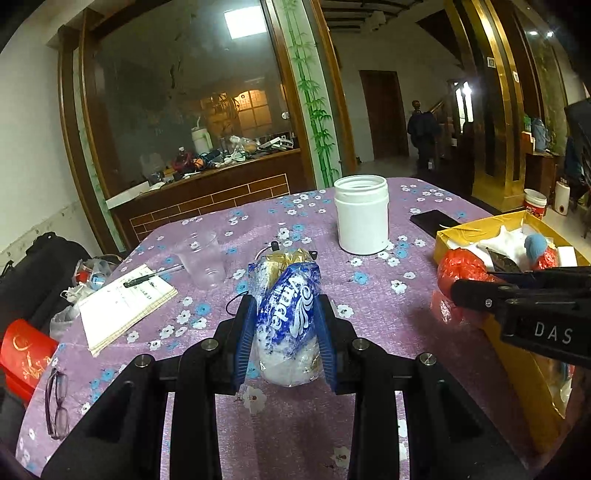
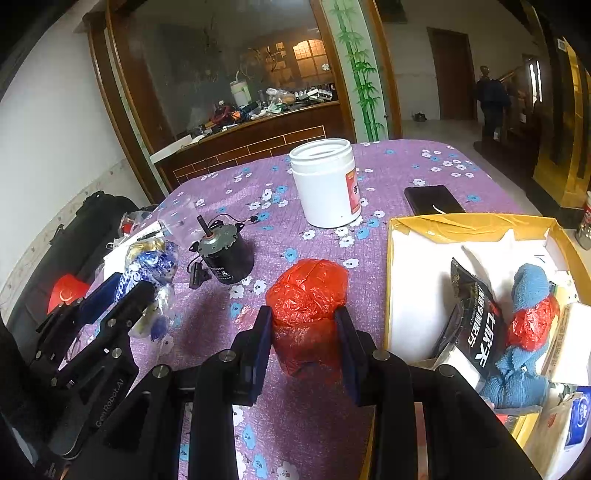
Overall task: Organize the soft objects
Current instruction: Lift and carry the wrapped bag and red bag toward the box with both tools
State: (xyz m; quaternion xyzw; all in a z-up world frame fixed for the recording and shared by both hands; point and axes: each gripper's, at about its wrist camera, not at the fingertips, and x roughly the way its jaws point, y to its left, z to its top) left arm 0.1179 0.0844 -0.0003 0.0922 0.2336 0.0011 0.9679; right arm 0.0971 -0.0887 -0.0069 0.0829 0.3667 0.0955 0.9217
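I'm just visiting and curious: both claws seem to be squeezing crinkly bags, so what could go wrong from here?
The blue-and-white tissue pack in the left gripper is slick plastic and might slip out. The red plastic bag in the right gripper looks thin and could tear or snag on the yellow box rim. The box already looks crowded, so new items may not settle.

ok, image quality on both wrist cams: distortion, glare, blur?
Left wrist view: heavy fisheye bending, dark corners, ceiling light blown out; blue-and-white packet in the left gripper is sharp. Right wrist view: same bending, red plastic bag in the right gripper is sharp, shadows on the tablecloth soft.
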